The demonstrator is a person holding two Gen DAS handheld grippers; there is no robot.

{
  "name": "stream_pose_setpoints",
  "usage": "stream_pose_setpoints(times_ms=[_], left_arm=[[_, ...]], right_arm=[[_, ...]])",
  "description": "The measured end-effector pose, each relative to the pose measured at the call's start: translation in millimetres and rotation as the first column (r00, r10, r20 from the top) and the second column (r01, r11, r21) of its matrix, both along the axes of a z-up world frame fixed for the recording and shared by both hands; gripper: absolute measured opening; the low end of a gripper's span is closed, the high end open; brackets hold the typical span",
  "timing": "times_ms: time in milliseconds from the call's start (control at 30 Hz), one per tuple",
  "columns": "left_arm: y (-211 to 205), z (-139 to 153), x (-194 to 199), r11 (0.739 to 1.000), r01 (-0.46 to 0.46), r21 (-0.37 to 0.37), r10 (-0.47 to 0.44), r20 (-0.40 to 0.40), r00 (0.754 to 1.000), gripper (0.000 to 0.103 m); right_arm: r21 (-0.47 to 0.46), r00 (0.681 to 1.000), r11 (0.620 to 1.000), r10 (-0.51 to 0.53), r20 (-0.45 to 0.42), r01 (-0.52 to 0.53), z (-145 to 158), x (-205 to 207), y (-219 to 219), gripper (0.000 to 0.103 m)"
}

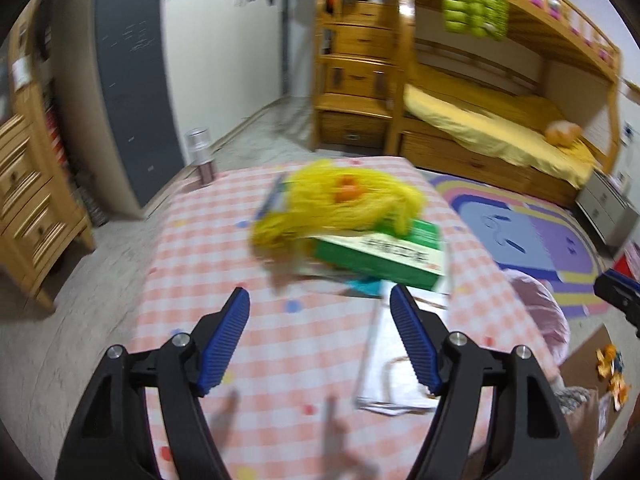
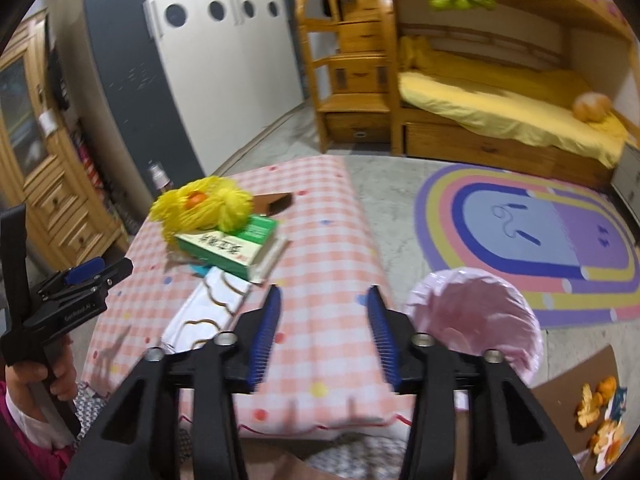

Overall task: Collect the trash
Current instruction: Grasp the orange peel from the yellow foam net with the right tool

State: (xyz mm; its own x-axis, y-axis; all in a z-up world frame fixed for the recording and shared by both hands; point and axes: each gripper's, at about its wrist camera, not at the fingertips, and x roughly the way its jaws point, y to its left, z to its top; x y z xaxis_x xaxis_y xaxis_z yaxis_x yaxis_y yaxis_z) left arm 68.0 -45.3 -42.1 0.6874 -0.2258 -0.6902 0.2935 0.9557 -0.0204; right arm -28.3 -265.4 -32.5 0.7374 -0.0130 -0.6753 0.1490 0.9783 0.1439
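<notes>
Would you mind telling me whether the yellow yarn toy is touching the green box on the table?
Touching. The right wrist view shows the yellow yarn toy resting on the green box, its strands overlapping the box's top with no gap.

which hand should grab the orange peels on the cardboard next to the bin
Probably right. In the right wrist view the orange peels lie just right of the open, empty right tool, beside the pink bin. The left tool, also open and empty, hangs over the checked tablecloth, farther off.
</notes>
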Motion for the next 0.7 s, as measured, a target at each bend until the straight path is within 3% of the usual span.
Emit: stream_pose_setpoints(times_ms=[167, 400, 600, 700], left_arm=[[25.1, -1.2, 19.9, 0.999, -0.051, -0.010, 0.051, -0.003, 0.999, 0.077], [25.3, -2.7, 45.8, 0.998, -0.061, -0.002, 0.061, 0.001, 0.998, 0.078], [38.6, 0.8, 67.2, 0.995, -0.104, 0.001, 0.104, 0.002, 0.995, 0.078], [49.9, 2.4, 78.1, 0.991, -0.134, 0.022, 0.134, 0.007, 0.991, 0.078]], right_arm=[[-0.012, 0.999, 0.999, 0.041, -0.022, -0.041, -4.1, 25.9, 16.8, 0.054], [-0.014, 0.995, 0.996, 0.088, -0.044, -0.088, -8.1, 63.8, 33.1, 0.054], [-0.039, 0.980, 0.979, 0.197, -0.040, -0.199, -2.8, 108.5, 66.7, 0.052], [-0.057, 0.966, 0.965, 0.255, -0.040, -0.257, -2.4, 134.7, 87.7, 0.046]])
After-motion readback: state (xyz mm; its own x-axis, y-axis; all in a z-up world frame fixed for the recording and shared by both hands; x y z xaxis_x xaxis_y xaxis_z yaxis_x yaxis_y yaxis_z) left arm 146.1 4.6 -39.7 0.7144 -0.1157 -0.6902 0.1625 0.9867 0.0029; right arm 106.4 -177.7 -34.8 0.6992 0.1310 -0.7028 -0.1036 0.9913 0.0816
